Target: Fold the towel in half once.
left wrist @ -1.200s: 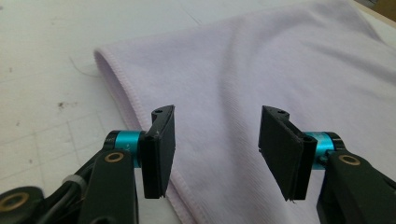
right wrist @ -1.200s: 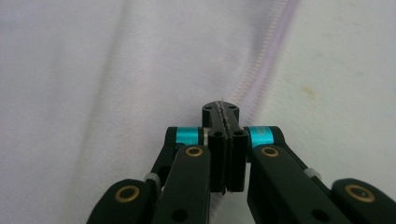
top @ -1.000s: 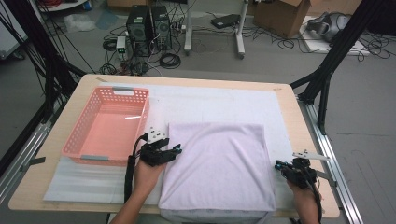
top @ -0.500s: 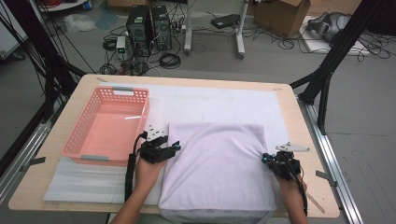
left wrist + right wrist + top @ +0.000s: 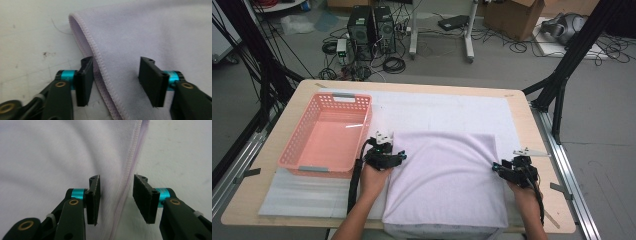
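A folded pale lilac towel (image 5: 447, 175) lies on the white mat near the table's front edge. My left gripper (image 5: 399, 157) sits at the towel's left edge. In the left gripper view its jaws (image 5: 116, 65) stand apart astride the stitched hem of the towel (image 5: 155, 32), having just been closing a little, and the pads do not press on it. My right gripper (image 5: 496, 168) is at the towel's right edge. Its jaws (image 5: 116, 182) have just been opening and stand either side of the hem of the towel (image 5: 50, 152), not pressing on it.
A pink plastic basket (image 5: 332, 95) stands empty at the left of the table. The white mat (image 5: 437, 110) covers most of the wooden tabletop (image 5: 532, 125). Black frame legs, computers and cables stand on the floor beyond the far edge.
My right gripper has moved left to the towel's right edge, and its jaws have gone from shut to apart. The left hand has stayed at the left edge.
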Available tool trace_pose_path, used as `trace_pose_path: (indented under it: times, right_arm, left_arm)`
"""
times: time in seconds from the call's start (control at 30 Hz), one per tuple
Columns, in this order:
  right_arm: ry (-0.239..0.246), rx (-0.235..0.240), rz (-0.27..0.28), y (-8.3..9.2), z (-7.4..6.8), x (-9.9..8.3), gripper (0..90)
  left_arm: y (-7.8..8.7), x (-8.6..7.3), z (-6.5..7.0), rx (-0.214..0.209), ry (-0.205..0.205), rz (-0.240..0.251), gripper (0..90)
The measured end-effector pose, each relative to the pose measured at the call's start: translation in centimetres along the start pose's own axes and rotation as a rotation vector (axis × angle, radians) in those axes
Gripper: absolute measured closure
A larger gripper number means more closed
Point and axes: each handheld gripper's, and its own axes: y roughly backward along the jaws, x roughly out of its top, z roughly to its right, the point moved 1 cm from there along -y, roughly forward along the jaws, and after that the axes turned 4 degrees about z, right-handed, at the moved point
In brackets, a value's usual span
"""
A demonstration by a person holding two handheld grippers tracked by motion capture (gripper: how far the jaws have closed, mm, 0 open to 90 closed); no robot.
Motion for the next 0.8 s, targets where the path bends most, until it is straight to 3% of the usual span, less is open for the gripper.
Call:
trace_pose_path:
  times: [0.03, 0.07, 0.1, 0.13, 0.17, 0.23, 0.27, 0.33, 0.43, 0.5, 0.67, 0.8]
  right_arm:
    - [0.002, -0.001, 0.005, -0.5, 0.1, 0.1, 58.2]
    - [0.003, -0.006, 0.020, -0.7, 0.1, 0.3, 59.6]
    - [0.006, -0.016, 0.011, -0.9, 0.0, 0.4, 63.4]
    - [0.025, -0.032, 0.012, -1.0, -0.1, 0.4, 68.9]
    - [0.007, -0.005, 0.008, -1.0, -0.2, 0.4, 81.9]
    - [-0.030, 0.021, -0.005, -1.0, 0.0, 0.5, 84.2]
    - [-0.052, 0.032, -0.017, -0.9, 0.1, 0.7, 84.9]
    - [-0.031, 0.022, 0.013, -0.9, 0.4, 1.1, 85.2]
    - [0.013, -0.009, 0.093, -0.6, 0.6, 2.0, 85.3]
    - [-0.004, -0.014, 0.112, -0.6, 1.1, 2.9, 85.3]
    - [-0.012, -0.024, 0.176, -0.8, 2.3, 5.6, 85.1]
    - [0.038, -0.035, 0.253, -1.6, 2.6, 7.4, 84.9]
  left_arm:
    - [0.0, 0.1, -0.1, 0.003, 0.013, -0.004, 54.8]
    - [0.1, 0.1, -0.3, -0.026, 0.039, -0.001, 63.7]
    - [0.0, 0.1, -0.4, -0.062, 0.071, -0.005, 82.9]
    - [0.0, 0.1, -0.4, -0.057, 0.091, -0.009, 84.5]
    - [-0.1, 0.2, -0.4, -0.053, 0.107, -0.013, 85.1]
    - [-0.1, 0.6, -0.3, -0.029, 0.105, -0.010, 86.0]
    - [0.0, 1.0, -0.2, -0.011, 0.100, 0.019, 86.2]
    - [0.2, 1.9, -0.1, -0.005, 0.121, 0.084, 86.3]
    - [0.0, 3.8, -0.1, 0.017, 0.109, 0.130, 86.3]
    - [-0.1, 5.0, -0.3, 0.013, 0.133, 0.177, 86.3]
    - [-0.9, 7.6, -0.8, 0.029, 0.140, 0.233, 86.2]
    - [-1.4, 8.7, -1.6, 0.040, 0.154, 0.308, 86.1]
